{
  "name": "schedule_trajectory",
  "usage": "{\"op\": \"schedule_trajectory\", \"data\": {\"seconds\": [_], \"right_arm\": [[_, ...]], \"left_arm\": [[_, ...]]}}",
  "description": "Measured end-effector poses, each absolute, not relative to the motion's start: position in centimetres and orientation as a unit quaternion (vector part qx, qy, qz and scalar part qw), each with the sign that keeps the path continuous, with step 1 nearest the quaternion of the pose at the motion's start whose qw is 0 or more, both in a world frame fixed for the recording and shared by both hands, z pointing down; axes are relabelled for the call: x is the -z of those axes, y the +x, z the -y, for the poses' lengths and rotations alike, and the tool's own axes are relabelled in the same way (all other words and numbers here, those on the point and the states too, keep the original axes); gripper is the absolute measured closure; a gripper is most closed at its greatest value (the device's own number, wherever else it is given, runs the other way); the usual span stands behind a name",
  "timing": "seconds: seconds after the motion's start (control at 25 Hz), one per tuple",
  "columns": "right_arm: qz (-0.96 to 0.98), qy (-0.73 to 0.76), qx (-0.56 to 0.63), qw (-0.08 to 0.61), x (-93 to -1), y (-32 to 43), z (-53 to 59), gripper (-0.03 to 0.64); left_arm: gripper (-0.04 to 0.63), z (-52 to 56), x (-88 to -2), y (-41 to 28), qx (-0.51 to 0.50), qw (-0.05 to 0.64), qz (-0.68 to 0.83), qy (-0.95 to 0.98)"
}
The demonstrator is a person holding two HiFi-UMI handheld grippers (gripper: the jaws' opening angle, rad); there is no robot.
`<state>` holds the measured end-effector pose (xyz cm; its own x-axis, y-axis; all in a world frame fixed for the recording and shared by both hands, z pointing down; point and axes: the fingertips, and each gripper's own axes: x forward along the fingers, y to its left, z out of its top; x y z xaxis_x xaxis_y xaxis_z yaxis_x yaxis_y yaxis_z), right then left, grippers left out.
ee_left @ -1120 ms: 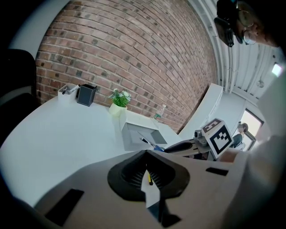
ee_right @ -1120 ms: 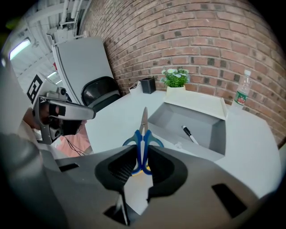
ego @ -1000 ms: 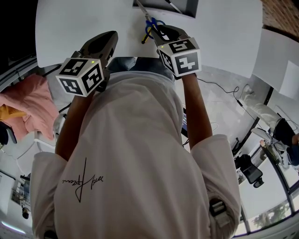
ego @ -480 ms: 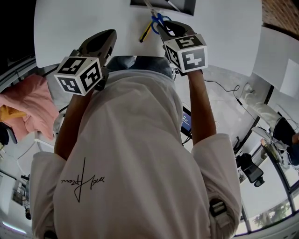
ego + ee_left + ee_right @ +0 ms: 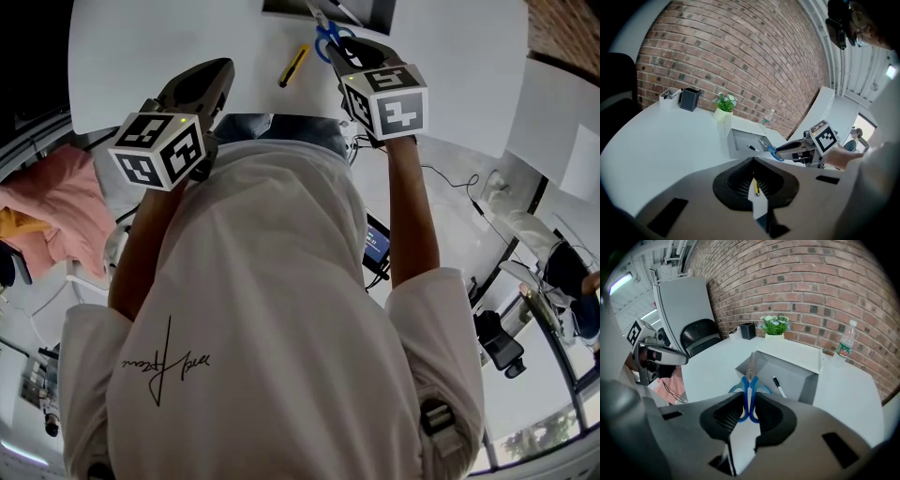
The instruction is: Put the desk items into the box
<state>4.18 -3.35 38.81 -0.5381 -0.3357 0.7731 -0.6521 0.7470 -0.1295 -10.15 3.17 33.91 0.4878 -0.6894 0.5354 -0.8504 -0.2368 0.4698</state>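
My right gripper (image 5: 339,52) is shut on blue-handled scissors (image 5: 327,37) and holds them above the table, blades pointing at the grey open box (image 5: 375,13). In the right gripper view the scissors (image 5: 749,380) stand upright between the pads, just before the box (image 5: 806,380), where a black marker (image 5: 778,386) lies inside. A yellow utility knife (image 5: 293,66) lies on the white table (image 5: 141,47), seen past my left gripper (image 5: 753,164) as the knife (image 5: 756,186). That left gripper (image 5: 202,84) hovers near the table's near edge, shut and empty.
A small potted plant (image 5: 724,104), a black pen holder (image 5: 689,99) and a water bottle (image 5: 844,345) stand at the table's far side by the brick wall. A black chair (image 5: 698,336) stands to the left. The box's lid (image 5: 792,352) is raised behind it.
My right gripper has carried the scissors away from the yellow knife, up and to the right toward the box. The knife stays on the table. The left gripper has not moved.
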Motion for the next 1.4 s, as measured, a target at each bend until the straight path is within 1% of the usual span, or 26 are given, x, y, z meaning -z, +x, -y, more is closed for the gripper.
{"op": "schedule_trajectory", "data": {"seconds": [0.68,1.4], "right_arm": [[0.858,0.262,-0.194,0.398,-39.2,4.3,6.6,0.520],[0.860,0.200,-0.173,0.437,-40.7,3.7,9.5,0.520]], "left_arm": [[0.591,-2.4,-34.6,-10.6,-0.105,0.384,0.517,0.758],[0.591,-1.2,-35.4,-10.4,-0.090,0.402,0.547,0.729]]}}
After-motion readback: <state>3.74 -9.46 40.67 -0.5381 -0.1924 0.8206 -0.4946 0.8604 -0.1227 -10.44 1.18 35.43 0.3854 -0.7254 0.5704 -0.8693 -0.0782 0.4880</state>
